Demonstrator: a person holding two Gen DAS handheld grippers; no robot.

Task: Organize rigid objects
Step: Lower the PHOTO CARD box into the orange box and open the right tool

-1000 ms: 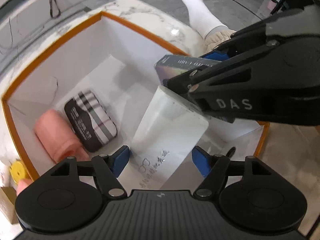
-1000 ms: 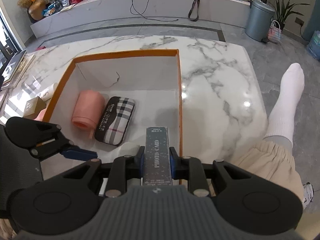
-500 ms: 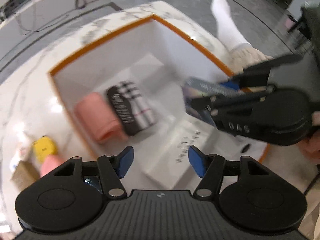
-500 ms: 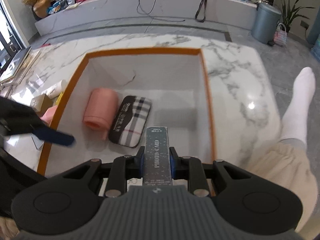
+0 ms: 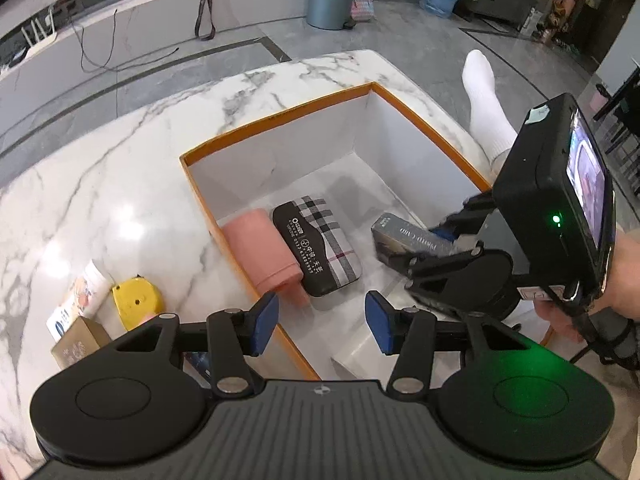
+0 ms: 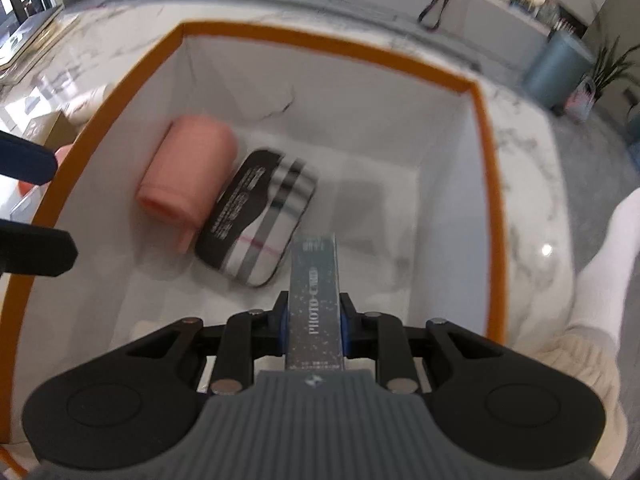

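An orange-rimmed white box (image 5: 280, 114) (image 6: 320, 44) stands on the marble table. In it lie a pink cylinder (image 5: 262, 250) (image 6: 188, 168) and a plaid glasses case (image 5: 320, 244) (image 6: 260, 224), side by side. A white box (image 5: 352, 354) lies in the near corner. My right gripper (image 6: 314, 320) (image 5: 430, 248) is shut on a dark glittery "PHOTO CARD" box (image 6: 314, 284) (image 5: 408, 236) and holds it inside the box, above its floor, right of the glasses case. My left gripper (image 5: 320, 318) is open and empty above the box's near left rim.
Left of the box on the marble table (image 5: 120, 184) lie a yellow tape measure (image 5: 136, 300), a printed tube (image 5: 76, 300) and a small brown carton (image 5: 78, 340). A leg in a white sock (image 5: 486, 100) is beyond the table's right edge.
My left gripper has let go of the white box, risen and pulled back to the left. My right gripper has moved forward and down into the box with the photo card box.
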